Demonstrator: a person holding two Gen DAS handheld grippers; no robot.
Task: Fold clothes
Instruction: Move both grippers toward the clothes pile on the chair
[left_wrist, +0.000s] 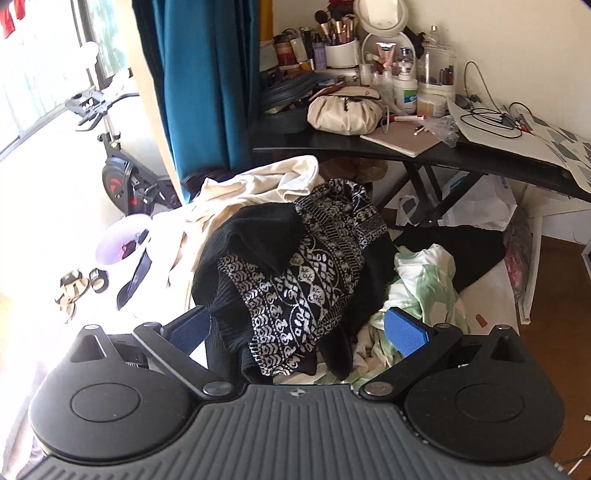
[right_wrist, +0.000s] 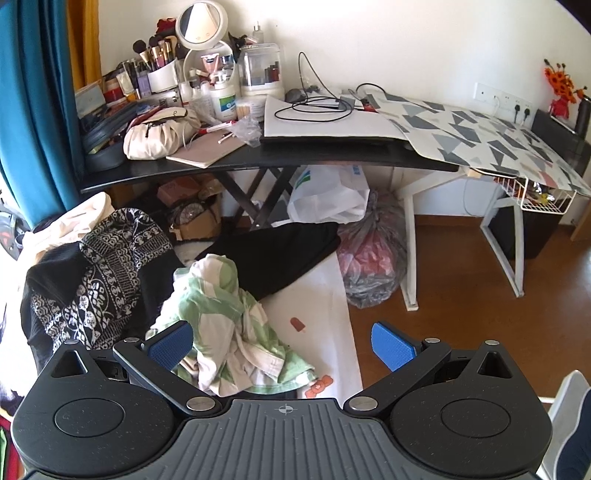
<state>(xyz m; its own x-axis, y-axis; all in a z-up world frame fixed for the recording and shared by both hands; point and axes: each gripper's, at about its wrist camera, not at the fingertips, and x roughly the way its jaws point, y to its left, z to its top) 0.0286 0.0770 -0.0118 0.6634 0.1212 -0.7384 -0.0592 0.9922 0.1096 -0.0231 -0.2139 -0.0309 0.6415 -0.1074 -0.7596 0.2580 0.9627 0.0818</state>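
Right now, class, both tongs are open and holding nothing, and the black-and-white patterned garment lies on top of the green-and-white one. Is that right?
Not quite. Both the left tongs and right tongs are open and holding nothing, but the black-and-white patterned garment lies on a black knit piece, beside the green-and-white garment, not on top of it. The right wrist view shows this.

The top garment (left_wrist: 295, 280) was black with a white leaf-and-scroll print; beside it lay a white and pale-green one (right_wrist: 225, 314). The curtain (left_wrist: 207, 81) was teal, the gripper pads (right_wrist: 391, 349) blue.
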